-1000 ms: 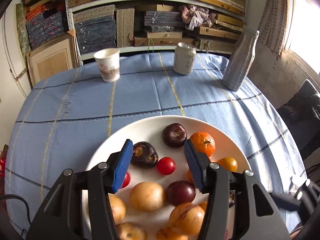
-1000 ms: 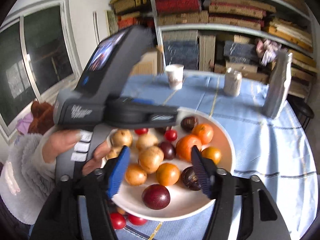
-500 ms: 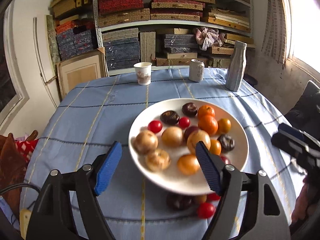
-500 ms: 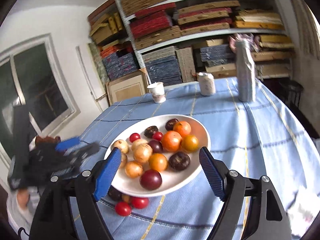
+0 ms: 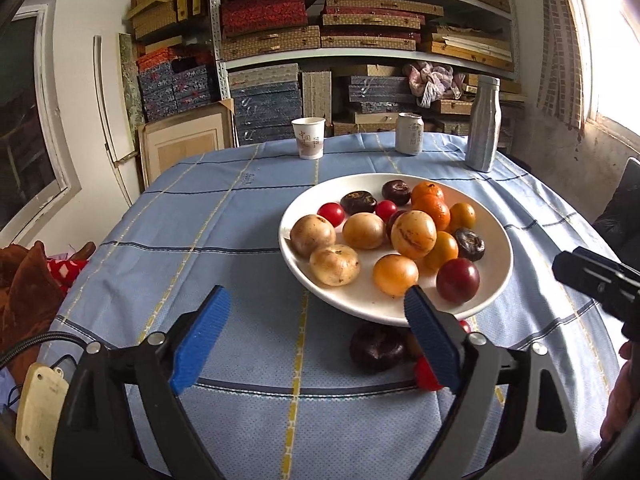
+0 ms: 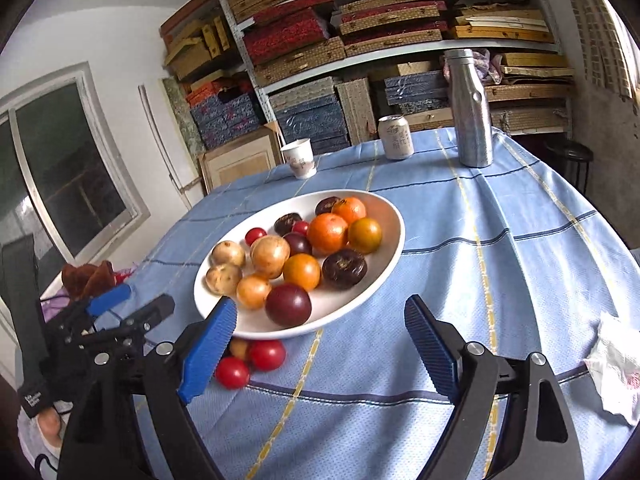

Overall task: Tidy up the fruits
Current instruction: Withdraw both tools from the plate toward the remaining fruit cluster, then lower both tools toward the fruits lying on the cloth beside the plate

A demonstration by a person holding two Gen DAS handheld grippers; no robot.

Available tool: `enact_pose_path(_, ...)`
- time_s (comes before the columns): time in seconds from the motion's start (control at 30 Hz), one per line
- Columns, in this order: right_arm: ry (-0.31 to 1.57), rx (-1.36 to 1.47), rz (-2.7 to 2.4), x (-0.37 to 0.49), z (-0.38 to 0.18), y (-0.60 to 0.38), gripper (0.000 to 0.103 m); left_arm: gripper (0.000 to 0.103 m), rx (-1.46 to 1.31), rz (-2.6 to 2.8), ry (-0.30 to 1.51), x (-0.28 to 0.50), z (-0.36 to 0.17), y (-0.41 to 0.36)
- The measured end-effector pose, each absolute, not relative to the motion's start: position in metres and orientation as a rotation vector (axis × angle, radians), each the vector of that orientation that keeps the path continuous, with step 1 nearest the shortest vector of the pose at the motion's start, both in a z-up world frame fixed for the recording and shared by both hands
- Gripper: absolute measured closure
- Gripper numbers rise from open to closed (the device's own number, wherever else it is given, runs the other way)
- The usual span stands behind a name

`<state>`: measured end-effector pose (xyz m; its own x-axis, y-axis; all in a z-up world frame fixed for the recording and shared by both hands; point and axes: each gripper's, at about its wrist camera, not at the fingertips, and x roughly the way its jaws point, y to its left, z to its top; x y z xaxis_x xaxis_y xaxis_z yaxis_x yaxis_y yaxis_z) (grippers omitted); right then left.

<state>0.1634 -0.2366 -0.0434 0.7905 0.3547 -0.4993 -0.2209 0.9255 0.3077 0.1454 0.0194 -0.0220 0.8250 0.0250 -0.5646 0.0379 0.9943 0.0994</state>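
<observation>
A white plate (image 5: 496, 276) (image 6: 384, 276) on the blue tablecloth holds several fruits: tan round ones, oranges, dark purple ones and small red tomatoes. A dark purple fruit (image 5: 376, 347) and a red tomato (image 5: 425, 376) lie on the cloth at the plate's near edge; two red tomatoes (image 6: 266, 354) show there in the right wrist view. My left gripper (image 5: 316, 338) is open and empty, short of the plate. My right gripper (image 6: 320, 344) is open and empty at the plate's near rim. The left gripper's body (image 6: 108, 320) shows at the left of the right wrist view.
A paper cup (image 5: 308, 138), a can (image 5: 409, 134) and a silver bottle (image 5: 483, 124) stand at the table's far edge. A crumpled white wrapper (image 6: 616, 368) lies at the right. Shelves of boxes stand behind the table. The right gripper's body (image 5: 600, 284) shows at the right.
Both grippers have pulled back and away from the plate. The left one was right over the fruits a second ago; it now hangs short of the near rim. Both stay open.
</observation>
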Motion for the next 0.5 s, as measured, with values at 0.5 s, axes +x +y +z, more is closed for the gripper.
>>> enact_pose_path(0.5,0.601,0.205,0.338,0.1625,-0.0453,-0.226,0.016,0.015,0.125,0.002,0.614,0.1501,-0.0239,0.0188)
